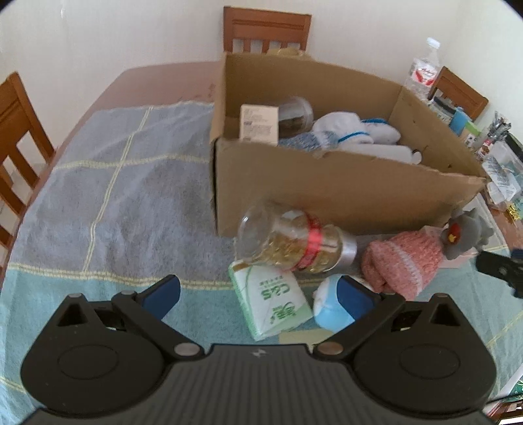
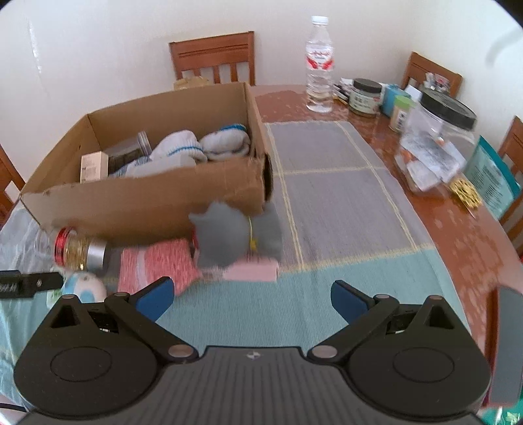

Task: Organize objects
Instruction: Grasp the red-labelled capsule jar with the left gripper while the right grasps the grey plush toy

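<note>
An open cardboard box [image 1: 343, 193] [image 2: 137, 206] stands on the towel and holds white socks [image 1: 356, 130], a small carton [image 1: 260, 122] and a jar. In front of it lie a clear capsule bottle [image 1: 294, 245] [image 2: 75, 250], a green tissue pack [image 1: 271, 300], a blue-white ball [image 1: 330, 304] [image 2: 85, 287], a pink knitted piece [image 1: 402, 261] [image 2: 157, 264] and a grey plush [image 2: 235, 235] [image 1: 467, 233]. My left gripper [image 1: 258, 292] is open over the tissue pack. My right gripper [image 2: 251, 294] is open, just in front of the plush and pink box.
A blue-green checked towel [image 1: 114, 196] covers the wooden table [image 2: 457, 235]. Along the right edge stand a water bottle [image 2: 318, 65], jars [image 2: 364, 96], a large clear canister [image 2: 438, 144] and a teal packet [image 2: 490, 183]. Wooden chairs [image 1: 266, 31] surround the table.
</note>
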Available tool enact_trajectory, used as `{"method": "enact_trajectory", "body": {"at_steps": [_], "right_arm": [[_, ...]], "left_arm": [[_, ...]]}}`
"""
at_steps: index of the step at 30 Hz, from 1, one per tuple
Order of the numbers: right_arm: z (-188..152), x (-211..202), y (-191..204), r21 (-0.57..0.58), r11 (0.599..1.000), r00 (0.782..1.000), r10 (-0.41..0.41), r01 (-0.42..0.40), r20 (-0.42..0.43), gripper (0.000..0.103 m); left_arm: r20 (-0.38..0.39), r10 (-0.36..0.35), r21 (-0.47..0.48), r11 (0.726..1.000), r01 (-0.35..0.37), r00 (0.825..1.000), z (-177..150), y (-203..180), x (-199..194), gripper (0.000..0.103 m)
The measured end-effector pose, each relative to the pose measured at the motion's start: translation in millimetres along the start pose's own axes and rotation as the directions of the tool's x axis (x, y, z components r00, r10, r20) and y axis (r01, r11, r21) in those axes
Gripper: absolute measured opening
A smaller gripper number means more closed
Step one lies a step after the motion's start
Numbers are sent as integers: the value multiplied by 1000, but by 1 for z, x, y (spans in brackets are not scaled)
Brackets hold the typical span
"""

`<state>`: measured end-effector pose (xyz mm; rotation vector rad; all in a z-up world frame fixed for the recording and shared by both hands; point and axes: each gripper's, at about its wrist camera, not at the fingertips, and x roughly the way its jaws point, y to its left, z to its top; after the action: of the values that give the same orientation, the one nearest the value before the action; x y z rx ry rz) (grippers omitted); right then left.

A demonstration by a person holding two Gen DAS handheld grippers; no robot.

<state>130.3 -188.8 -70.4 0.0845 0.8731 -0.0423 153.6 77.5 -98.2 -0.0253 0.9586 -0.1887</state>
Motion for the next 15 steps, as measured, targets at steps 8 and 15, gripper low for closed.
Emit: {"method": "enact_trajectory", "body": {"at_steps": [8, 15], "right_arm": [[19, 27, -2, -64, 995, 997, 72, -72, 10, 103], [25, 46, 2, -139, 987, 996, 85, -83, 9, 103]], "left_arm": [[42, 19, 35, 999, -20, 999, 7, -22, 0, 102], [56, 83, 90, 992, -88, 995, 13, -43, 10, 102]]}}
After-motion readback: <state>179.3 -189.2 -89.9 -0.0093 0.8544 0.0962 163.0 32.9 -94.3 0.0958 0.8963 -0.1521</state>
